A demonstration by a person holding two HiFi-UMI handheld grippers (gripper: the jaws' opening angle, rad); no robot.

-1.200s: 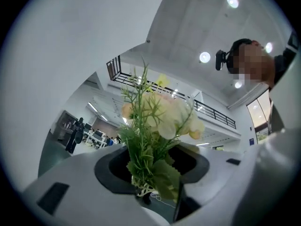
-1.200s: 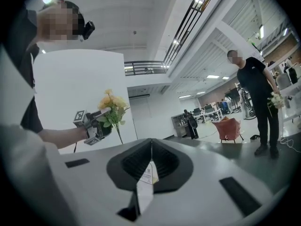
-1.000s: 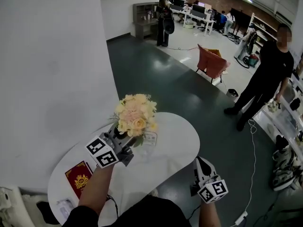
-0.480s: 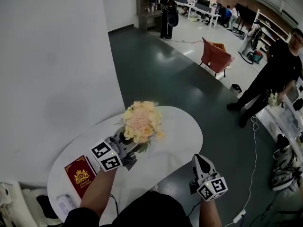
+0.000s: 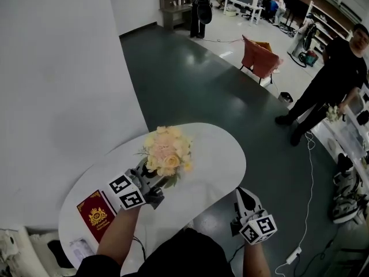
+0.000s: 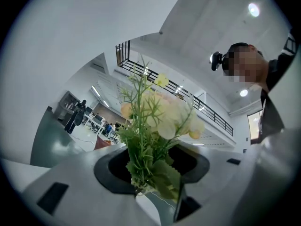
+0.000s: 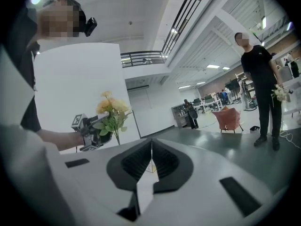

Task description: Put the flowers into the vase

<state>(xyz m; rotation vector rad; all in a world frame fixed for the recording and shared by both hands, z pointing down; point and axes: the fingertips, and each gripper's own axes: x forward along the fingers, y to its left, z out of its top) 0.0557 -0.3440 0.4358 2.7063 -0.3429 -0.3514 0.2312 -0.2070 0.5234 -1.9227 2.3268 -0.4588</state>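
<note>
A bouquet of cream and peach flowers [image 5: 166,152] with green leaves hangs over the white oval table [image 5: 219,154]. My left gripper [image 5: 154,180] is shut on its stems just under the leaves. The left gripper view shows the blooms [image 6: 160,117] rising out from between the jaws of that gripper [image 6: 155,173]. My right gripper [image 5: 245,203] hangs off the table's near right edge, shut, with nothing in it [image 7: 151,154]. From its view the bouquet [image 7: 112,108] and the left gripper [image 7: 89,133] stand to the left. I cannot make out a vase; the bouquet and gripper hide the spot below them.
A red booklet [image 5: 93,215] lies on the table's left end. A white wall stands behind the table. On the dark floor to the right are a person in black [image 5: 328,91], an orange chair [image 5: 259,59] and a white cable [image 5: 308,189].
The left gripper has sunk a little toward the table, carrying the bouquet with it. The right gripper has dropped slightly and stays beside the table's edge.
</note>
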